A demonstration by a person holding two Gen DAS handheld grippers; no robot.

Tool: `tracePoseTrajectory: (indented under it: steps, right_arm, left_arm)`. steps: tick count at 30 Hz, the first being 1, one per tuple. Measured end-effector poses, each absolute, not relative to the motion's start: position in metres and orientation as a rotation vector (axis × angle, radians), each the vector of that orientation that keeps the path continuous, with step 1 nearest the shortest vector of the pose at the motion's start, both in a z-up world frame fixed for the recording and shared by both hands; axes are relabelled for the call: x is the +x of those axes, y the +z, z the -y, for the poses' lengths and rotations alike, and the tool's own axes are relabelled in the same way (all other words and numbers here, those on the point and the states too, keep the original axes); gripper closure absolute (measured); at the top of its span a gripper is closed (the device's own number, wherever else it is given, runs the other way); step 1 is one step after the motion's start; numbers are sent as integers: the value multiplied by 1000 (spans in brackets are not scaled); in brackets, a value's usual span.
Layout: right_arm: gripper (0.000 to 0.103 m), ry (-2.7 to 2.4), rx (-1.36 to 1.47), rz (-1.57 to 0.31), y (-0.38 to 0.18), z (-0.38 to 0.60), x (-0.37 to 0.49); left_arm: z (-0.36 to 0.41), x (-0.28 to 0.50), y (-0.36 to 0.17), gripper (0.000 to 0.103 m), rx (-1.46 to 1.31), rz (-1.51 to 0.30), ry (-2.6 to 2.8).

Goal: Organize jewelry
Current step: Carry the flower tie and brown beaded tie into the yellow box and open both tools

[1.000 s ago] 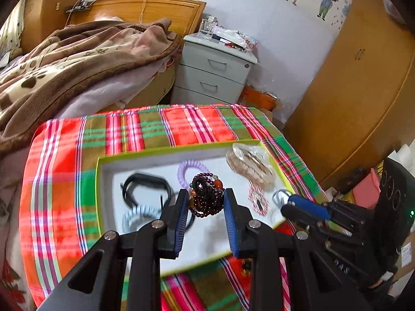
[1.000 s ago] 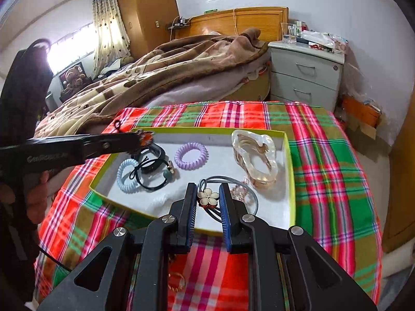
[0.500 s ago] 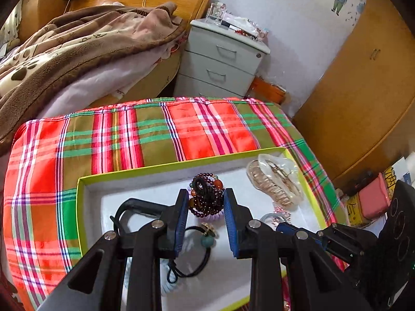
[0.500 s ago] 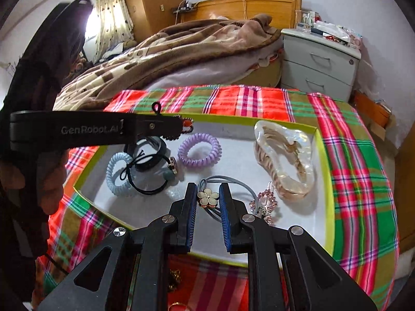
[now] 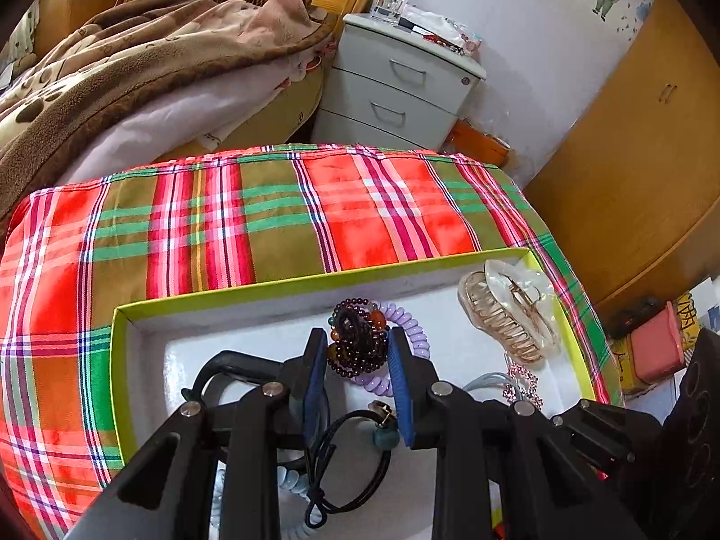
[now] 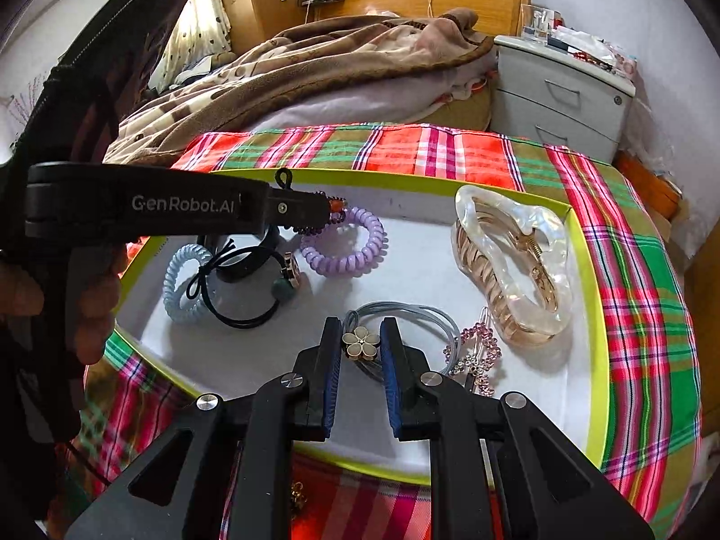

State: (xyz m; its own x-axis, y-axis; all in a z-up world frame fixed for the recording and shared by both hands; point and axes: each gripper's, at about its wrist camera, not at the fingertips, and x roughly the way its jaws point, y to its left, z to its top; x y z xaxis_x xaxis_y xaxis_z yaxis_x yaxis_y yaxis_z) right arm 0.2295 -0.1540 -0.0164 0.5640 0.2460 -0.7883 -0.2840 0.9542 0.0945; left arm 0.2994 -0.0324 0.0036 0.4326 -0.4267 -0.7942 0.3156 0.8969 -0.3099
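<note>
plaid cloth under green-rimmed tray, bed behind

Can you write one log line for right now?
left gripper: holds bead bracelet | right gripper: holds flower hair tie | both over tray

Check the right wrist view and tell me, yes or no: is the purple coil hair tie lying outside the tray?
No, the purple coil hair tie lies inside the green-rimmed tray, on its white floor near the far wall.
</note>
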Motion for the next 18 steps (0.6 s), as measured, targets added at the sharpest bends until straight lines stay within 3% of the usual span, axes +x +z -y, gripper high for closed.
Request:
tracePoseTrajectory:
  steps: [8,13,18]
  right_arm:
    - [85,310,-61,-922,-17,151,230]
    - [84,307,-56,-916,-16,151,230]
    - [72,305,-45,-910,-14,153,229]
  left_arm:
    - [34,301,3,73,-115,-1029,-456]
    - [37,301,5,67,-107,-1025,-455]
    - [34,301,8,62,-108,-1017,-430]
